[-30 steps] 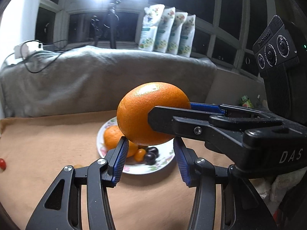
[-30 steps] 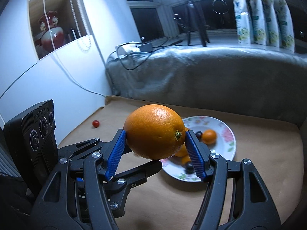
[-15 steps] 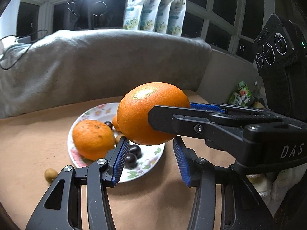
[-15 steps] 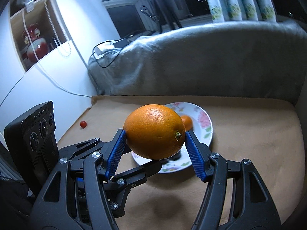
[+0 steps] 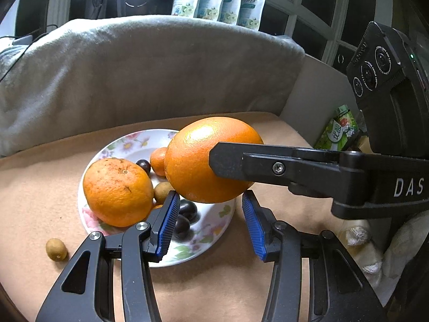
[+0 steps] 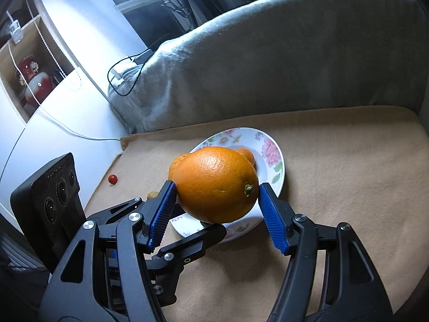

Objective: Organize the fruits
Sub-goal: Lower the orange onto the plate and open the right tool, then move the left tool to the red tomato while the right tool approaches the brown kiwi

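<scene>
Fruits lie on a flowered plate [image 5: 128, 145], and one big orange [image 6: 217, 185] is held in the air above it. The right gripper [image 6: 217, 209] pinches this orange: both blue pads press on its sides, and its stem end faces the right pad. In the left wrist view the same orange [image 5: 198, 158] hangs just ahead of and a little above the left gripper [image 5: 209, 222], with one black finger of the right gripper lying across its right side.

The left gripper has its jaws partly spread and nothing is between the blue pads. Under its tips is the near part of the plate. Just ahead of its left finger, on the plate, sits a second orange [image 5: 118, 191] with rougher skin. Between this orange and the held one I see a small brownish fruit [image 5: 162, 191]. Farther away are a small orange fruit [image 5: 158, 161] and a dark grape [image 5: 143, 165]. Two more dark grapes [image 5: 185, 217] lie close to the left pad.

Off the plate, left of the left gripper, a small brown-green fruit [image 5: 56, 249] lies on the tan cloth [image 5: 241, 289]. In the right wrist view a small red fruit [image 6: 113, 179] lies on the same cloth, far left of the right gripper, well apart from the plate. Behind the plate rises a grey blanket [image 5: 147, 72].
</scene>
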Available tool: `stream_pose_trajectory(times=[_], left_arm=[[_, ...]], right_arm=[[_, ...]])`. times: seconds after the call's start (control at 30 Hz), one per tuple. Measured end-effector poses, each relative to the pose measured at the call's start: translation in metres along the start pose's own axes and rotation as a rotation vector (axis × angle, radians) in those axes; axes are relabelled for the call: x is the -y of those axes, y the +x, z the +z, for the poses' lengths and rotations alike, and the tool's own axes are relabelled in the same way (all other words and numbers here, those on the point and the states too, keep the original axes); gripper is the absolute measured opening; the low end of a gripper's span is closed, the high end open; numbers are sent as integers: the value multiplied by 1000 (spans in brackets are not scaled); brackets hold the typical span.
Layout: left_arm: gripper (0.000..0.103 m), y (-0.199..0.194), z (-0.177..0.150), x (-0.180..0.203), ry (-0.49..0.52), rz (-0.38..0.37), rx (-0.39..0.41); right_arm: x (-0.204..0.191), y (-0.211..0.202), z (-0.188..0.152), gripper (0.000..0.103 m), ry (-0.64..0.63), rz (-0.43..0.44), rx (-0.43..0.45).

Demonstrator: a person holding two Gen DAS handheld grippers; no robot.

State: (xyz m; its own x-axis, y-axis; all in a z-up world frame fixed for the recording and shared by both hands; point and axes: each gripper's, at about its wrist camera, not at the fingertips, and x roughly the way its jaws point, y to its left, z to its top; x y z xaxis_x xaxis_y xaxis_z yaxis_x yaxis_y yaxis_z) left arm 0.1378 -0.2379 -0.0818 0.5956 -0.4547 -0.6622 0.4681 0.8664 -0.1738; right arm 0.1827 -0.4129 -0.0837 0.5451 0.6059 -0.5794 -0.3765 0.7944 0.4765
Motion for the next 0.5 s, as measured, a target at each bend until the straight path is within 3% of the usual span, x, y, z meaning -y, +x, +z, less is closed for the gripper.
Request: stream_pose_trajectory(times=[0.5], left_arm=[[47, -29, -2, -17, -20, 20, 51]], right_arm=[[-30, -6, 19, 66, -73, -47, 49]])
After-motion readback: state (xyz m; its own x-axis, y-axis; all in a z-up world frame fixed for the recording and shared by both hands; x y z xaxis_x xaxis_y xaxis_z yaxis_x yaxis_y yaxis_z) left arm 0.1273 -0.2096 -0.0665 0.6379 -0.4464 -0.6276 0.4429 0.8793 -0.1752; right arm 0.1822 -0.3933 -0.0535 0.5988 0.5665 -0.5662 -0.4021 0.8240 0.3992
